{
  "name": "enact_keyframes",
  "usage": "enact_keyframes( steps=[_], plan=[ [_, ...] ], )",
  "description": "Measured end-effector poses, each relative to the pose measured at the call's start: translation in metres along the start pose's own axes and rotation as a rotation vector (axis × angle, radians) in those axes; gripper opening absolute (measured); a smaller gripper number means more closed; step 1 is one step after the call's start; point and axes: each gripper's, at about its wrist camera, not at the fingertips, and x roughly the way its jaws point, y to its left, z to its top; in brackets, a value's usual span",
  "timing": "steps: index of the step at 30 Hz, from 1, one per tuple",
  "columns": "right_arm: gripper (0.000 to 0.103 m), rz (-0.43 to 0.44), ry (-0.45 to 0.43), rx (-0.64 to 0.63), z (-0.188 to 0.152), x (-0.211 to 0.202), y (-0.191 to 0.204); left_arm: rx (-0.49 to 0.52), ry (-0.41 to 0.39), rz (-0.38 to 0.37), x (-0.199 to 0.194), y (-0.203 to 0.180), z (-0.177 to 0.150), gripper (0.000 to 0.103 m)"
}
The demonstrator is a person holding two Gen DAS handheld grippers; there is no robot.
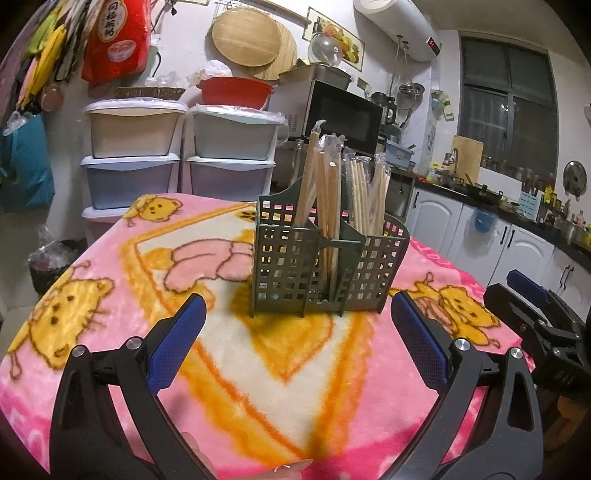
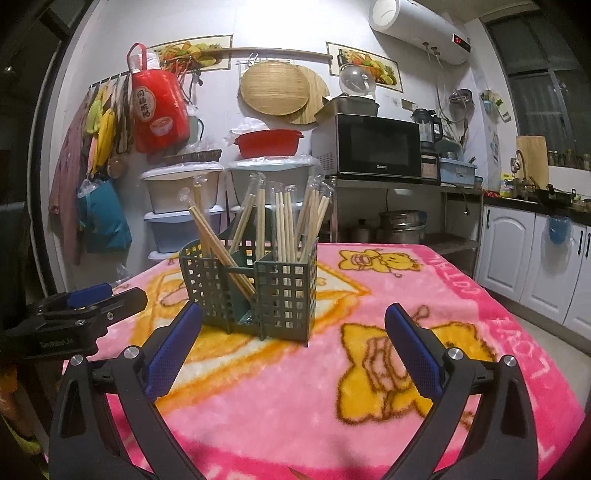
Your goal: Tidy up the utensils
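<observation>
Nearest the cameras, the left gripper (image 1: 297,328) and the right gripper (image 2: 293,334) both stand wide open, gripping nothing, just short of the green lattice utensil caddy (image 1: 325,258) on the pink cartoon-bear blanket (image 2: 424,354); "GenRobot.AI" shows on the left gripper's body. The caddy holds wrapped wooden chopsticks (image 2: 284,225) upright or leaning, its lattice walls hiding their lower ends. Behind the caddy stand a black microwave (image 2: 376,147), its brand too small to read, a red bag (image 2: 159,110) with Chinese characters, and a white water heater (image 2: 417,29) with a blurred red display.

Green lattice caddy (image 1: 325,258) upright on blanket, wrapped chopsticks (image 1: 332,192) standing inside
</observation>
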Motion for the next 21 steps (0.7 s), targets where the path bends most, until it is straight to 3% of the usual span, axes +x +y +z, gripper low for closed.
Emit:
enact_keyframes(
  steps=[21],
  plan=[
    [0.096,0.001,0.0,-0.001,-0.0014,-0.0005,0.0006,0.001,0.005,0.007,0.0,0.0005,-0.0016,0.092]
  ],
)
